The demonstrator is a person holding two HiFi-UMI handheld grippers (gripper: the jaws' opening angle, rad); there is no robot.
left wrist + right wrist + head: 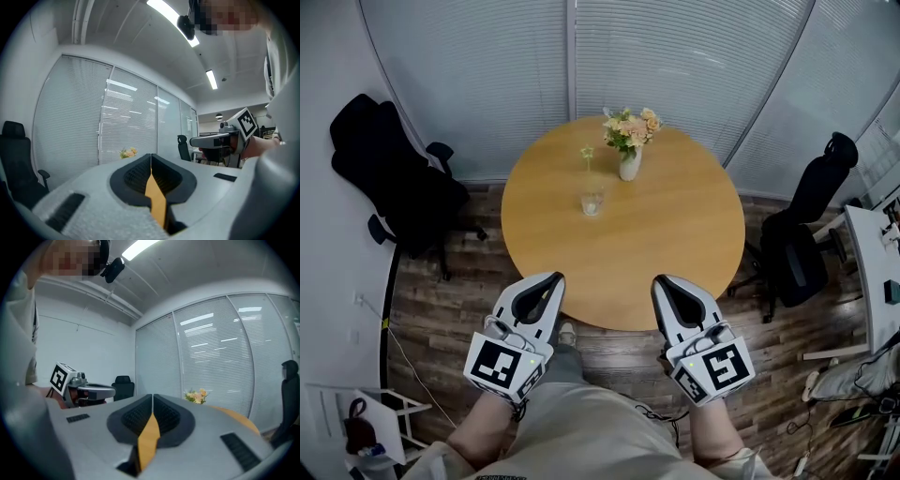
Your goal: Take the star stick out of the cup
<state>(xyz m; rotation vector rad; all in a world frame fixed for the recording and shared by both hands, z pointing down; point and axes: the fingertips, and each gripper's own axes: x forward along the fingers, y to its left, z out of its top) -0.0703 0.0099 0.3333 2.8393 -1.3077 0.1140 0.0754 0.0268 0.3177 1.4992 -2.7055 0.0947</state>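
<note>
Well short of the cup (592,202), the left gripper (551,279) and right gripper (662,283) are held clenched, empty. The cup is found ahead, slightly nearer the left. From it the star stick (587,155) is raised near-upright.

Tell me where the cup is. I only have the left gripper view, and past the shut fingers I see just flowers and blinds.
Observer: The cup stands on the round table, a little left of its middle, ahead of the left gripper.
Operator: Confirm the star stick is in it.
Observer: Yes, the star stick stands in the cup, its star above the rim.
Operator: Place the vase for me.
Observer: The vase sits beyond the cup and to its right, apart from it.
</note>
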